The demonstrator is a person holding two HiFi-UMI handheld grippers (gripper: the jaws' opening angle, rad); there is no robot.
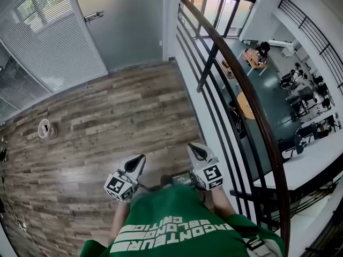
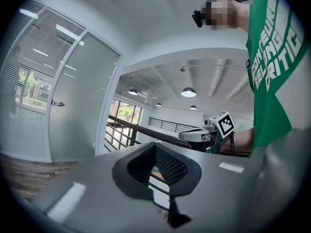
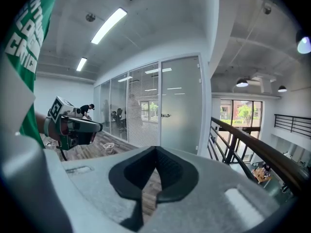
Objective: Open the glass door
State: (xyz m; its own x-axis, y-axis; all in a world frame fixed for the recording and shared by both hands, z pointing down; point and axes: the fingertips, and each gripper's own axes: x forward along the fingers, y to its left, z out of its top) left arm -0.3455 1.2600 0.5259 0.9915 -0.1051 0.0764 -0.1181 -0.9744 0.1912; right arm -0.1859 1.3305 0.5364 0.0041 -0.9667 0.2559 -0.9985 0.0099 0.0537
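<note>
Glass door [image 1: 120, 28]: frosted, shut, lever handle [image 1: 94, 16] near its left edge; at the far end of the wooden floor [image 1: 107, 116], well apart from both tongs.
Left tongs [image 1: 139, 160]: pinched together, empty.
Right tongs [image 1: 194, 149]: pinched together, empty.
Dark railing [image 1: 252, 100]: just beside the right tongs.

- Bright, even daylight from tall windows [image 1: 225, 4]; soft shadows only.
- Lit ceiling lamps [image 2: 188, 92] and strip light [image 3: 111, 25], slightly glaring.
- Strongly bent at edges, dark corners.
- Near foreground blurred, perhaps from closeness.
</note>
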